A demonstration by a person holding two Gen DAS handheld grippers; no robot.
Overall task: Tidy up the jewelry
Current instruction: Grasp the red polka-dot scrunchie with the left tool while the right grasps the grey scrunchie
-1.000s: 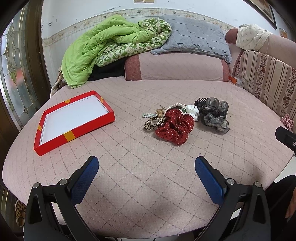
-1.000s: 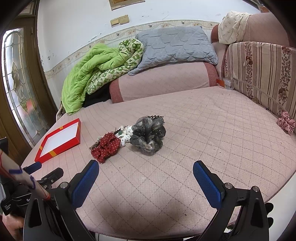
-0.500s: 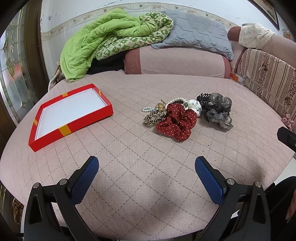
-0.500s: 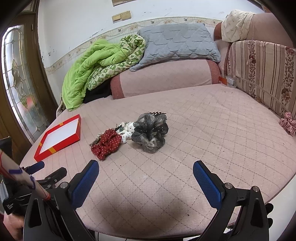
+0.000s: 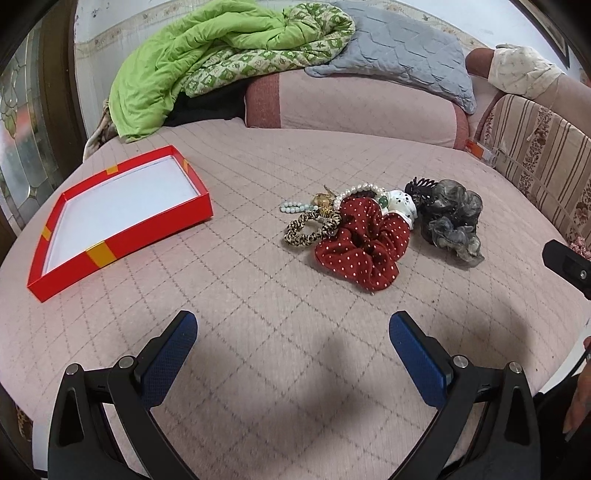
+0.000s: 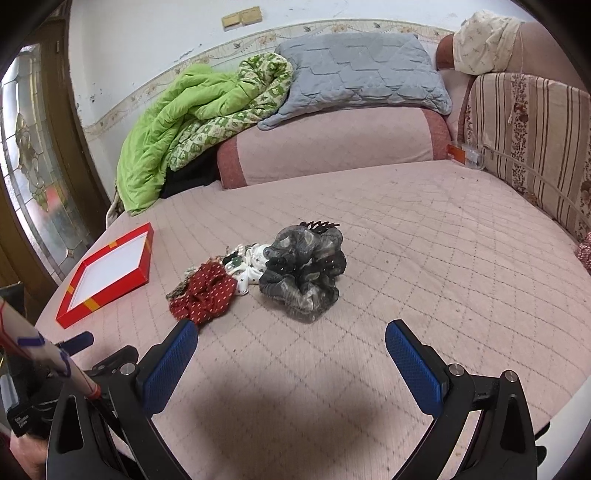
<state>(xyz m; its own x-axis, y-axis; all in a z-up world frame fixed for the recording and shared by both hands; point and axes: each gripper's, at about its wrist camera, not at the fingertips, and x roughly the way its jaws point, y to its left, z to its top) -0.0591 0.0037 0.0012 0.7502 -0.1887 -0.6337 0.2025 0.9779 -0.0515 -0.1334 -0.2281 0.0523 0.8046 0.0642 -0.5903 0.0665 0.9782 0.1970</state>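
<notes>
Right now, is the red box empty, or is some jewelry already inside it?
Empty. The red box shows only its bare white bottom in both views; the scrunchies and beads lie in a pile beside it on the bed cover.

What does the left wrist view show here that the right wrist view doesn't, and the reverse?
Only the left wrist view shows the leopard-print hair tie, the pale green bead strand and the pearl bracelet clearly; in the right view the scrunchies mostly hide them. Only the right wrist view shows the wall plates and the whole left gripper beside it. Both show the red box, red dotted scrunchie, grey scrunchie, green quilt and open jaws holding nothing.
</notes>
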